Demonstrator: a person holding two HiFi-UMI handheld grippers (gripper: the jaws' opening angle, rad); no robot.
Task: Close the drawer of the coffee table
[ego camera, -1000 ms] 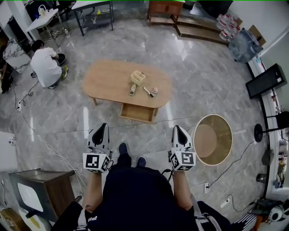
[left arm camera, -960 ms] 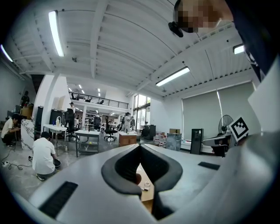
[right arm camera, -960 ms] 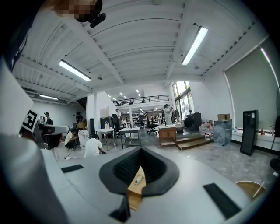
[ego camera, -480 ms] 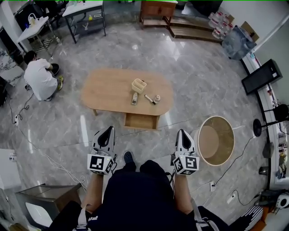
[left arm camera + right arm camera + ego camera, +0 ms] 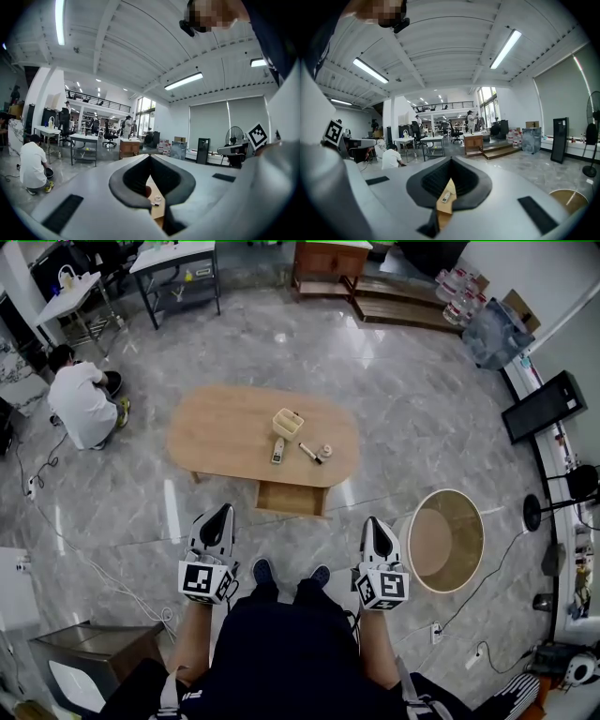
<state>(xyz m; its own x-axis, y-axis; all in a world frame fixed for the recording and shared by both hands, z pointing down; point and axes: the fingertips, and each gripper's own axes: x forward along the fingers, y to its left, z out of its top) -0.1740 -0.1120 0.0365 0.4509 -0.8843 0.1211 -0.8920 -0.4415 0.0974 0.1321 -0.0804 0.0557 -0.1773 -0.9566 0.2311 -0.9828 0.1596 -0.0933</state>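
At the far left of the head view a person (image 5: 82,401) crouches on the floor, well away from you. Your left hand-held gripper (image 5: 223,510) hangs low in front of you, aimed forward. In its own view the jaws are pressed together at the tips with nothing pinched, and only a slice of the worktop shows through the gap behind them.

Ahead of you stands the oval wooden worktop (image 5: 220,427). On its right half sit a small basket (image 5: 287,422), a remote (image 5: 277,450) just in front of the basket, and a pen (image 5: 309,453) lying aslant beside the remote. The drawer (image 5: 291,498) sticks out of the worktop's near side, under that right half. It is open towards you, ahead of both grippers and touched by neither. Your shoes (image 5: 261,570) show on the floor between the grippers.

Your right hand-held gripper (image 5: 372,521) is level with the left one and also aimed forward. Its jaws meet at the tips and grip nothing. Just to its right is a round table (image 5: 473,549) with a pale rim. Further right, a dark screen (image 5: 548,407) stands near the wall.
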